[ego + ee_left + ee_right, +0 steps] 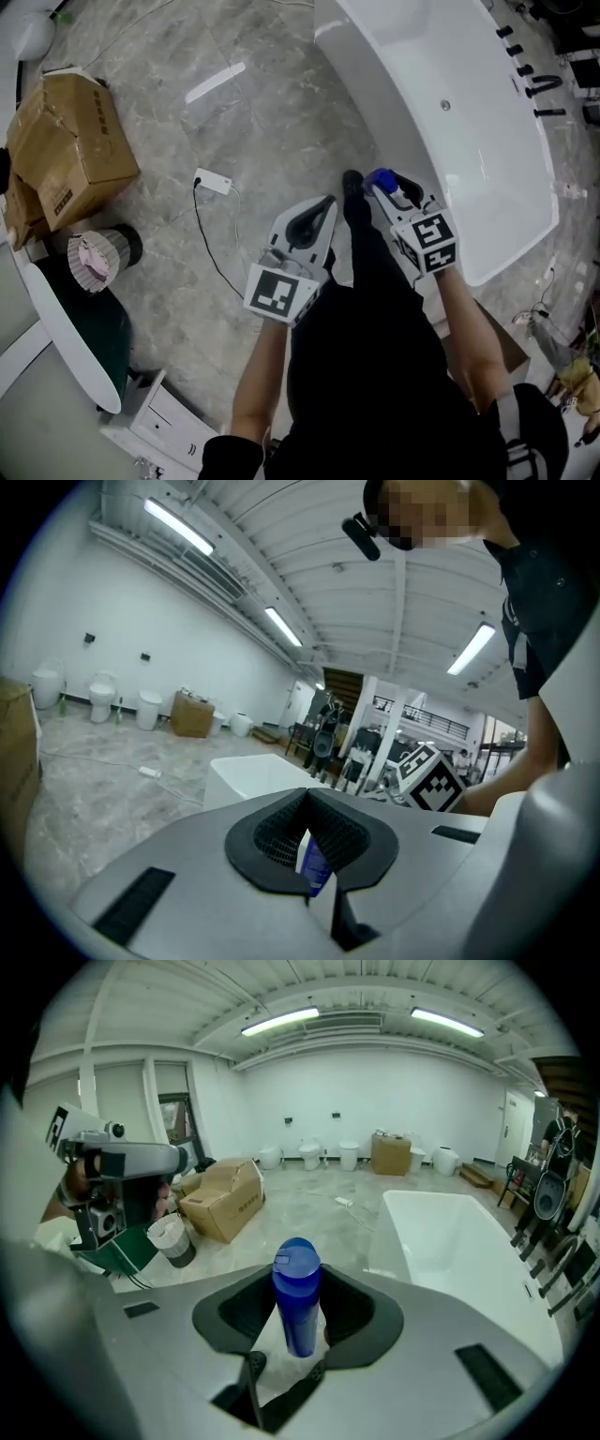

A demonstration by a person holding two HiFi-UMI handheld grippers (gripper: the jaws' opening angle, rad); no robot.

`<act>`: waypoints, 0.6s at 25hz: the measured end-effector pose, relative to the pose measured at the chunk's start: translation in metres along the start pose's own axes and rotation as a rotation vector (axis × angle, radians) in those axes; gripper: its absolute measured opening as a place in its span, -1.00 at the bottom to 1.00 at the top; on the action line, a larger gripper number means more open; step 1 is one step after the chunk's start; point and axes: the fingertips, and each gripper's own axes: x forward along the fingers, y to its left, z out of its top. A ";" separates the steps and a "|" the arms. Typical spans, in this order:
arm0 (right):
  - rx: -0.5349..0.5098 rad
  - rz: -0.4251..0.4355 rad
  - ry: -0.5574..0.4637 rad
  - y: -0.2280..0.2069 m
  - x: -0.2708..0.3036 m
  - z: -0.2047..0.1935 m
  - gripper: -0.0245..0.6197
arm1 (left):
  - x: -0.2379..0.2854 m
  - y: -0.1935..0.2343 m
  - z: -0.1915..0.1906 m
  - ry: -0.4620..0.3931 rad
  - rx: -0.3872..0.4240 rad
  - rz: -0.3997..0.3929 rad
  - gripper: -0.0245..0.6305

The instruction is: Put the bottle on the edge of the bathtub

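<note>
Only the blue cap of the bottle [380, 178] is seen from the head view; its base is buried between the pads of the right tool [398, 192], and the person's body is cut off at the frame's foot. In the right gripper view, the bottle [298, 1302] is clamped by both jaws, its long axis laid along them and its cap pointed forward, past the tips. It is held in the air, clear of the bathtub [469, 1241], which lies ahead and to the right of that tool. The jaws of the left tool [306, 803] are drawn together at the tips. A blue-and-white sliver glimpsed in the slit behind them cannot be identified.
</note>
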 end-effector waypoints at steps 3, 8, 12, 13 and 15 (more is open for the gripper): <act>-0.018 0.032 0.042 -0.025 0.029 -0.001 -0.47 | 0.022 0.012 0.004 -0.015 -0.042 0.067 -0.89; -0.095 0.082 0.098 -0.055 0.078 -0.005 -0.47 | 0.059 0.036 -0.005 -0.009 -0.093 0.178 -0.89; -0.113 0.147 0.134 -0.068 0.109 -0.018 -0.47 | 0.080 0.052 -0.016 -0.015 -0.133 0.258 -0.89; -0.117 0.156 0.146 -0.071 0.117 -0.023 -0.47 | 0.085 0.057 -0.021 -0.013 -0.141 0.273 -0.89; -0.117 0.162 0.176 -0.076 0.134 -0.032 -0.47 | 0.092 0.069 -0.030 -0.003 -0.157 0.295 -0.89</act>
